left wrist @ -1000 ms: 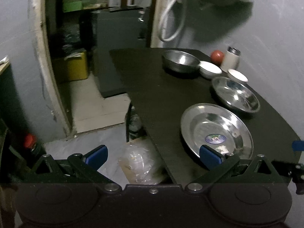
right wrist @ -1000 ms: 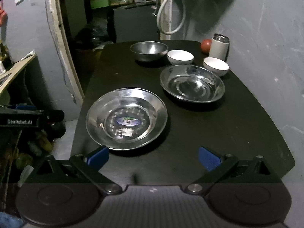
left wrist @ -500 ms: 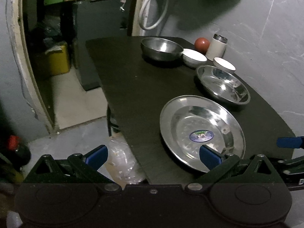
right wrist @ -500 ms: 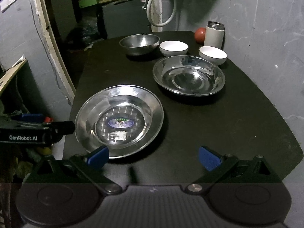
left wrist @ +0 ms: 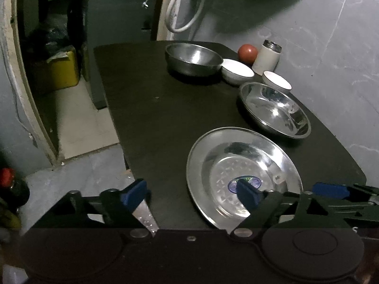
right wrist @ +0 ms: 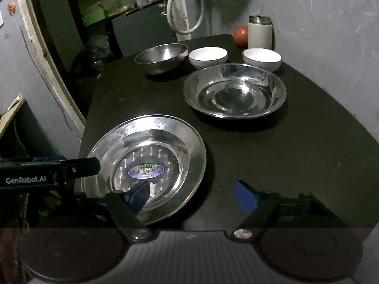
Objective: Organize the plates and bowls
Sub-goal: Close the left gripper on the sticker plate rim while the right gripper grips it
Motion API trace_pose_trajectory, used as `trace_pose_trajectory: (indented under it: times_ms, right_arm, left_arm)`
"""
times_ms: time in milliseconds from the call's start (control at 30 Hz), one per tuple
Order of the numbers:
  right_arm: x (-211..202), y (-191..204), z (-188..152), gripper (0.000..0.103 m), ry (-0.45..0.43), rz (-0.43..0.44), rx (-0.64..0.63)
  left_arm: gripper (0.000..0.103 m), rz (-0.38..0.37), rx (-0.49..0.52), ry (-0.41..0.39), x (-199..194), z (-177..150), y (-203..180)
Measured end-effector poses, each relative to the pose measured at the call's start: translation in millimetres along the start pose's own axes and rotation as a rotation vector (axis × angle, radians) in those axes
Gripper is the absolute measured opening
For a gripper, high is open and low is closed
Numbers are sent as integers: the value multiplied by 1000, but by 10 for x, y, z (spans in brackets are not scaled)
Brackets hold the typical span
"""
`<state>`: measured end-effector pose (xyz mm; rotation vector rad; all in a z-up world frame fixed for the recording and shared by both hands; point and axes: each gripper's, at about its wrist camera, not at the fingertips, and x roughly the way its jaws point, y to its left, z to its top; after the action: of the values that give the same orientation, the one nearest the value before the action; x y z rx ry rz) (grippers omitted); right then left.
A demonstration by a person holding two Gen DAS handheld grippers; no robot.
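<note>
Over the last second we have brought both grippers in on the near flat steel plate with the blue sticker [right wrist: 145, 168], at the black table's [right wrist: 272, 146] near left. Left gripper [left wrist: 190, 193] and right gripper [right wrist: 191, 195] are both spread wide, holding nothing; nothing is stacked yet. The deep steel dish [right wrist: 234, 90] sits farther right. The plate's near rim hides behind our fingers.

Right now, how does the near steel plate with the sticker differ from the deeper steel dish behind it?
The near steel plate is shallow with a broad flat rim; the deeper steel dish has sloping walls and a narrow rim. The plate carries a blue oval sticker at its centre; the dish has none. The plate lies by the table's near left edge, the dish farther back. Both are shiny, round, empty.
</note>
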<state>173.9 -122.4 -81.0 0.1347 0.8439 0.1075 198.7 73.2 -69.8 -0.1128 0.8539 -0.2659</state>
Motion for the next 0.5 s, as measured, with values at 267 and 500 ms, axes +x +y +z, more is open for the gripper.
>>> trace_pose_trajectory:
  times_ms: [267, 500]
  right_arm:
    - [100, -34, -16, 52, 16, 32, 32]
    - [107, -59, 10, 34, 26, 47, 11]
  left_arm:
    - [45, -9, -22, 55, 163, 39, -56]
    - [23, 19, -34, 79, 218, 41, -106]
